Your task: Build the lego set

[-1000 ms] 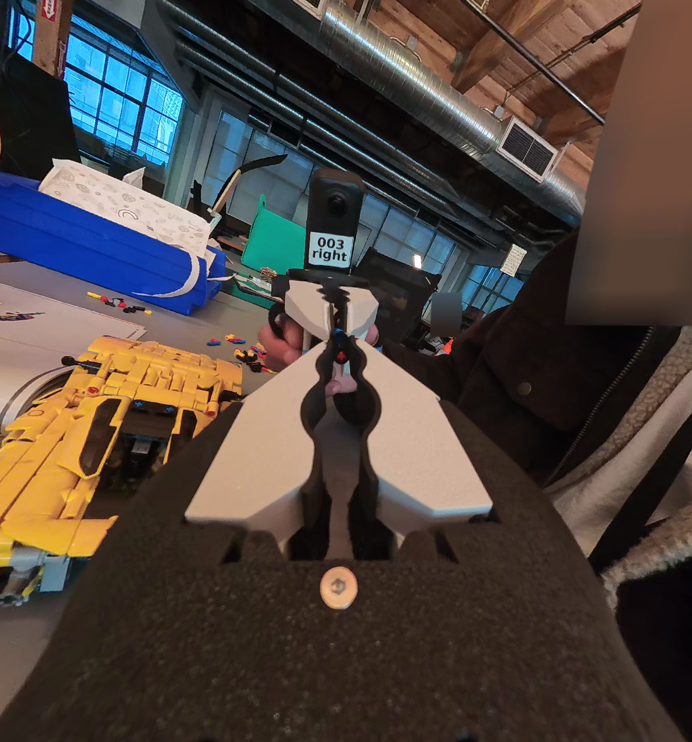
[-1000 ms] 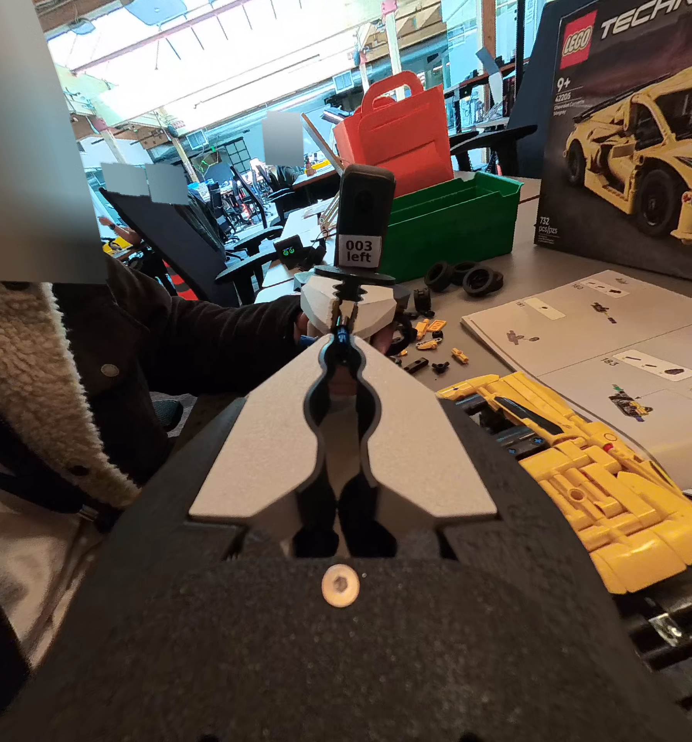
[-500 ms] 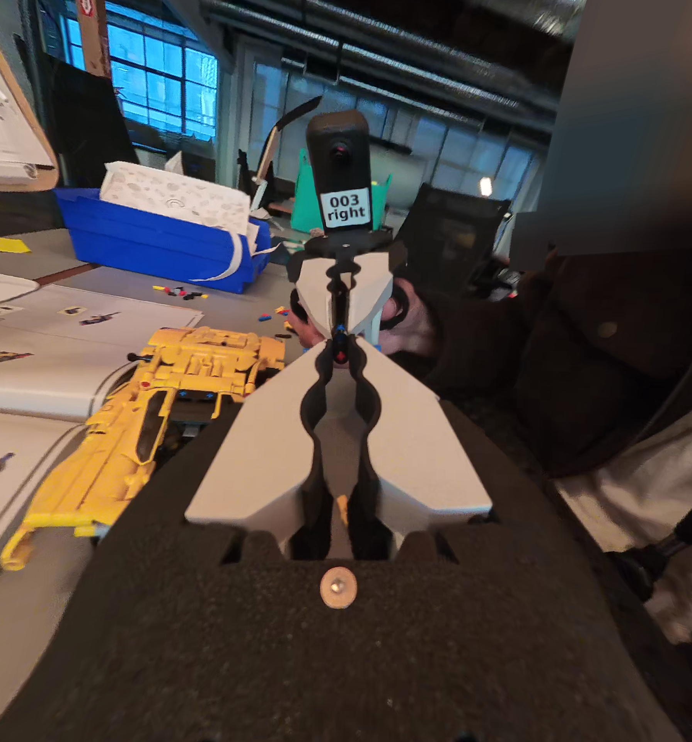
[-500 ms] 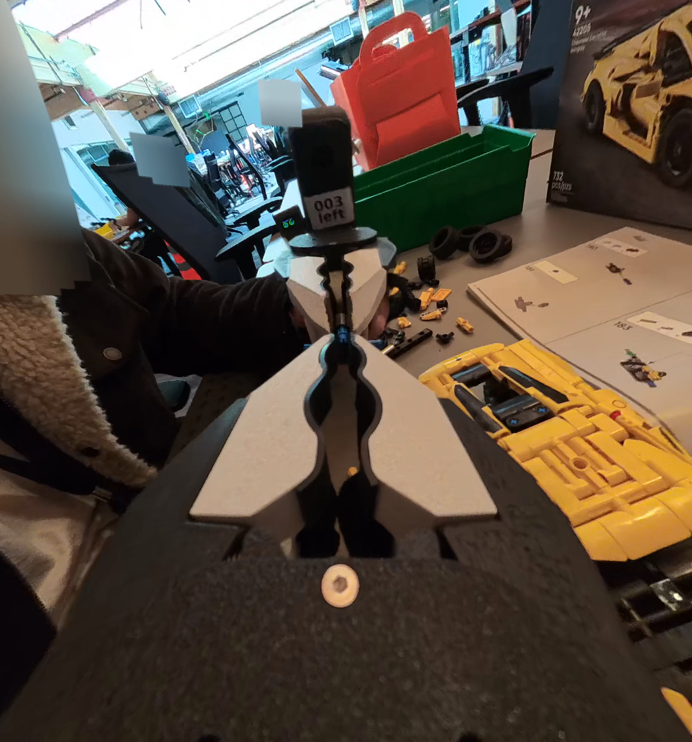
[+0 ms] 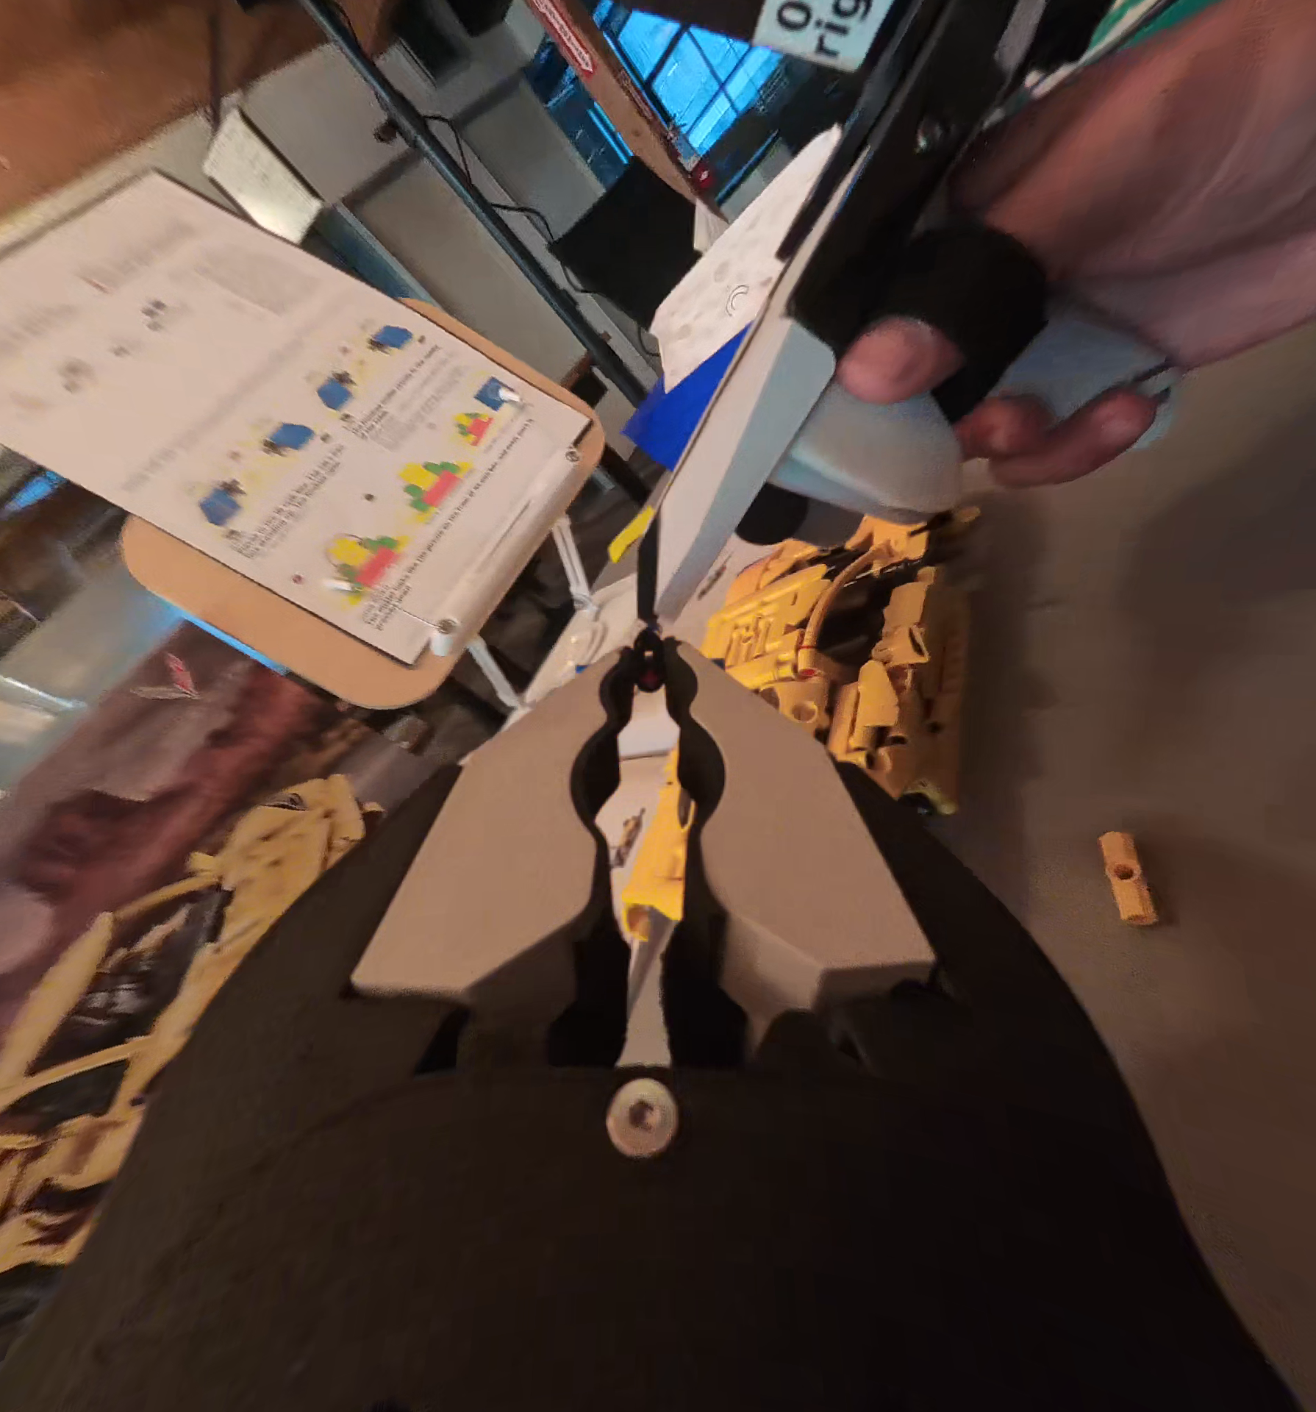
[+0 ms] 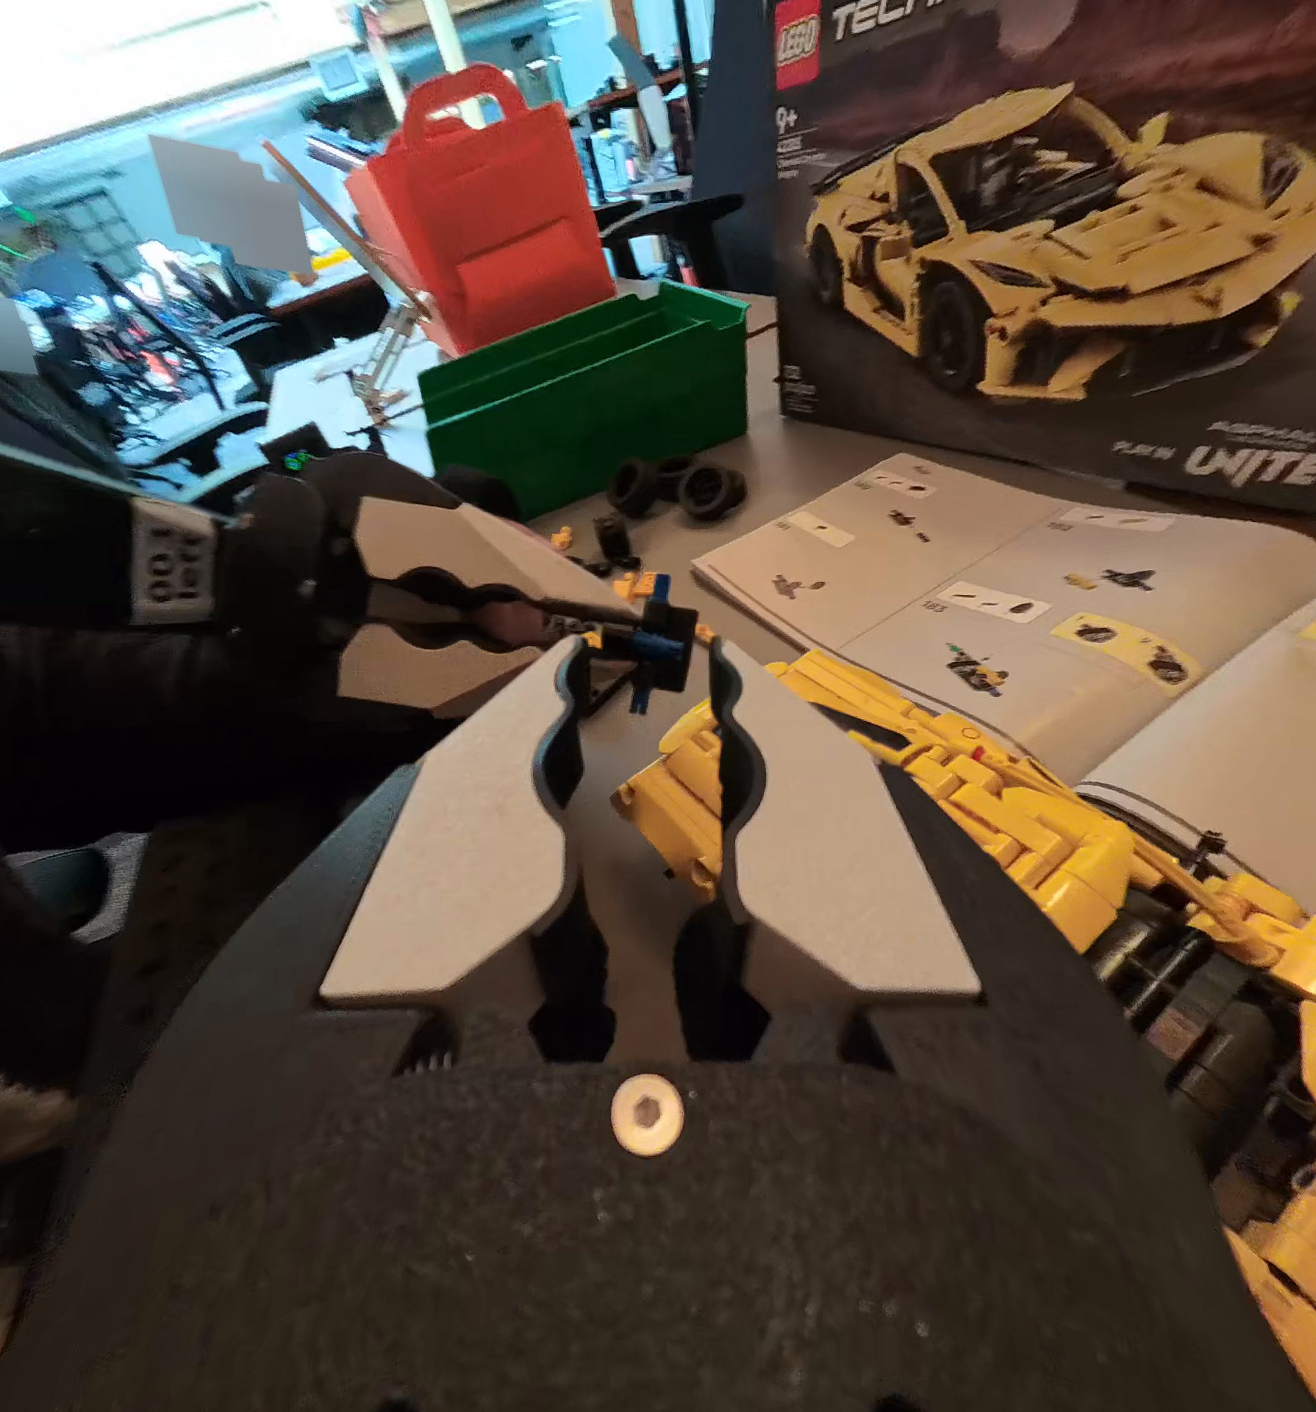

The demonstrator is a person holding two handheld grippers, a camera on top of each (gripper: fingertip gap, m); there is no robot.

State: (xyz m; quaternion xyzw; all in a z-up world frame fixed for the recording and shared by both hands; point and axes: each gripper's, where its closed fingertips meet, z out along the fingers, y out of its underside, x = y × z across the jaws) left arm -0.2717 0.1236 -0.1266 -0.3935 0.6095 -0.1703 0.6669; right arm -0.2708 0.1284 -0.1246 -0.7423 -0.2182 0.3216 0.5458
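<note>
My left gripper (image 5: 649, 663) is shut on a small black and blue lego piece (image 6: 666, 638). In the right wrist view it reaches in sideways from the left (image 6: 615, 617), and the piece hangs between the tips of my right gripper (image 6: 643, 649). The right gripper is open, its jaws standing apart on either side of the piece without gripping it. The part-built yellow lego car (image 6: 945, 802) lies on the table just right of both grippers. It also shows in the left wrist view (image 5: 853, 649), beyond the left tips. A hand (image 5: 1098, 252) holds the right gripper.
The open instruction booklet (image 6: 983, 573) and the set's box (image 6: 1060, 229) lie behind the car. A green bin (image 6: 586, 397), a red bag (image 6: 487, 214), black tyres (image 6: 678, 485) and small loose pieces (image 6: 617, 550) sit at the back. A loose yellow piece (image 5: 1128, 879) lies on the table. A clipboard (image 5: 296, 428) stands off the table. My left and right fingertips are right by each other.
The right gripper has opened and let go of the piece that both grippers held tip to tip. The left gripper has rolled onto its side and dropped toward the table, still holding it.
</note>
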